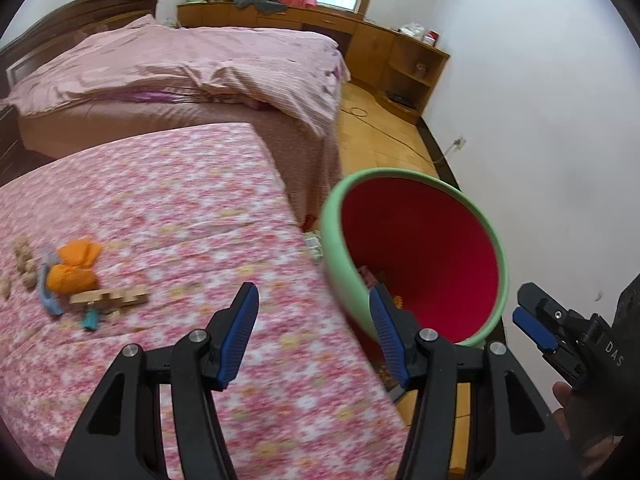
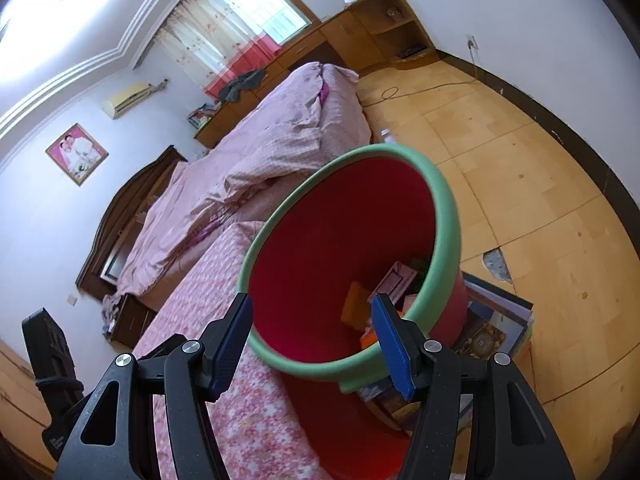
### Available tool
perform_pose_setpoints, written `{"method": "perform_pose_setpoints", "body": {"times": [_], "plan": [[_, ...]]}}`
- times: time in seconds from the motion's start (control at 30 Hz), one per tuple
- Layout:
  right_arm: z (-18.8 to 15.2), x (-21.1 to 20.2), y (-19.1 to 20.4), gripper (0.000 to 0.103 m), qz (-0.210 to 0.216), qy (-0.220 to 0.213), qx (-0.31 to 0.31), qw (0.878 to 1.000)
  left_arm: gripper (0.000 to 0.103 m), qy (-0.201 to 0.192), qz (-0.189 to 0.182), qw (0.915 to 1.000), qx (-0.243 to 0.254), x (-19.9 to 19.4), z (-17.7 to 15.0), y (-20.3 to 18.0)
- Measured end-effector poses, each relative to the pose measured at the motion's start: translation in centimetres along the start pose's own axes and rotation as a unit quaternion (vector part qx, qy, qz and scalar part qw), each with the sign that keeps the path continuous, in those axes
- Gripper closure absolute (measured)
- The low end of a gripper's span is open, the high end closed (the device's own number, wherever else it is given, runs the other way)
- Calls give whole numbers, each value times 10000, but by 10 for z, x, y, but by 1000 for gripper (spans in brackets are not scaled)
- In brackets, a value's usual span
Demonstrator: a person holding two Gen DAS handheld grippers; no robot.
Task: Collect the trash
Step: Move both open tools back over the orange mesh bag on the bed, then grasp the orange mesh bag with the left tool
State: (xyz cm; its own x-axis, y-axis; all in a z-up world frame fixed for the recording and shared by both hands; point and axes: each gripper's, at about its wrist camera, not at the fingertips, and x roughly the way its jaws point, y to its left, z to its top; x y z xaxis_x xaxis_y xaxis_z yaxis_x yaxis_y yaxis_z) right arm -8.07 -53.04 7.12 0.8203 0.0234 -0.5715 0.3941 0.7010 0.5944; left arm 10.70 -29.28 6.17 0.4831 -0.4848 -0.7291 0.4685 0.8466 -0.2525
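Some trash already lies in our bin [image 2: 444, 216]; orange wrappers [image 1: 74, 266] and scraps remain on the table [image 1: 200, 208]. Jaws of both grippers stand apart, empty.

The floral tabletop [image 1: 180, 208] lies mostly bare, open to a reach from the near edge. Only the small heap of scraps [image 1: 76, 276] at its left crowds it. The bin [image 1: 416, 256] stands hard against the table's right edge, mouth wide and unblocked, with the bed [image 1: 200, 68] closing off the far side.

"DAS" on right tongs [image 1: 534, 322] body
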Motion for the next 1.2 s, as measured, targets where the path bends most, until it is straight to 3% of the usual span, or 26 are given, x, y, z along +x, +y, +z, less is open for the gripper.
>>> {"method": "perform_pose_setpoints", "body": {"times": [0.67, 0.87, 1.2], "plan": [[-27, 26, 50, 40, 130, 321, -385, 9987, 45, -323, 905, 9915, -881, -36, -6, 125], [-32, 34, 57, 40, 99, 451, -465, 9979, 45, -218, 1157, 9887, -926, -22, -2, 152], [-36, 43, 68, 40, 33, 576, -570, 9967, 45, 305, 1429, 9860, -797, 16, 2, 175]]}}
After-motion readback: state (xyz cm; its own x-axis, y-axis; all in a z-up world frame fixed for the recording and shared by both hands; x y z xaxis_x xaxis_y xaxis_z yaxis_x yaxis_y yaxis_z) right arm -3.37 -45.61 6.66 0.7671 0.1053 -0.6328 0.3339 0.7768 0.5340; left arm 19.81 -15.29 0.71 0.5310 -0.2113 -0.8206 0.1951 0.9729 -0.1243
